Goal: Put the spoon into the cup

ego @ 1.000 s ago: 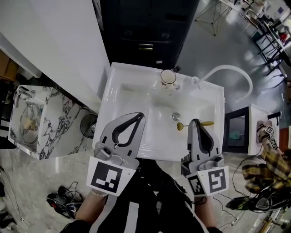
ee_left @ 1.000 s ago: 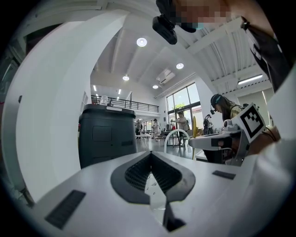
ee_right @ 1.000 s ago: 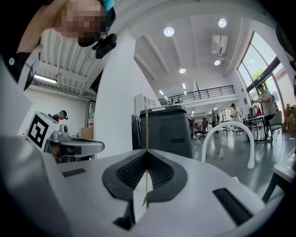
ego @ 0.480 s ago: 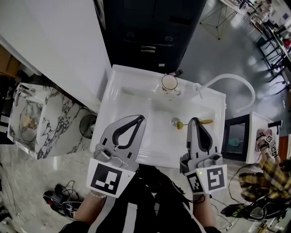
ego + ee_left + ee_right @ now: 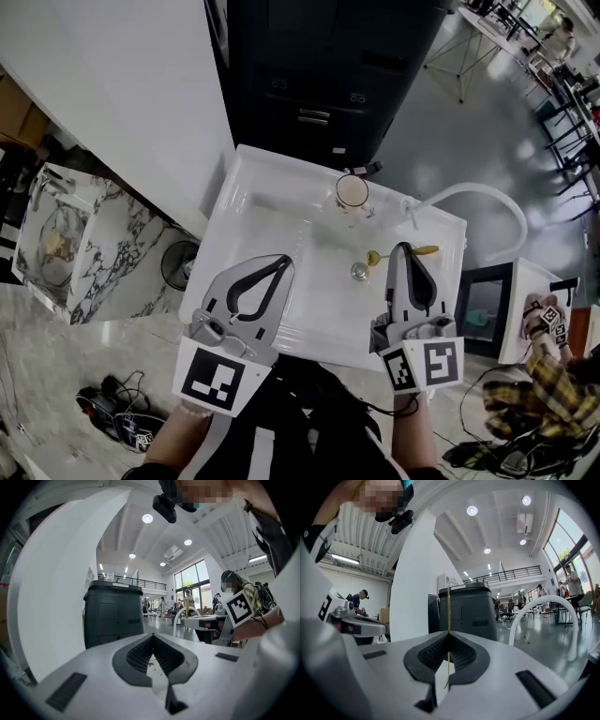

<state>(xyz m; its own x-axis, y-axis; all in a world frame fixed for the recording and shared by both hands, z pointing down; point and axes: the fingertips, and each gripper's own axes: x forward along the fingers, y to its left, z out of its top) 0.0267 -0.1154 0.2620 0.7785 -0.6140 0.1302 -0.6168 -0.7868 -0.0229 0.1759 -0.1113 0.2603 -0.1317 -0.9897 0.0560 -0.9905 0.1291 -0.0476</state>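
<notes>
A glass cup (image 5: 352,190) stands upright at the back rim of the white sink (image 5: 253,202). The gold spoon (image 5: 424,251) lies crosswise at the tip of my right gripper (image 5: 403,247), its bowl to the left, above the basin. The right gripper is shut on it. In the right gripper view the spoon (image 5: 448,611) shows edge-on as a thin yellow line rising from the shut right gripper (image 5: 448,635). My left gripper (image 5: 286,260) hovers over the sink's front left, shut with nothing in it. In the left gripper view the left gripper (image 5: 152,637) has its jaws together.
The metal drain (image 5: 359,272) sits in the basin just left of the right gripper. A white curved hose (image 5: 473,192) arcs off the sink's back right corner. A dark cabinet (image 5: 319,75) stands behind the sink, and a marble counter (image 5: 56,244) lies to the left.
My right gripper has carried the spoon forward, past the drain and nearer the cup. The left gripper has held roughly its place, and the head view has shifted.
</notes>
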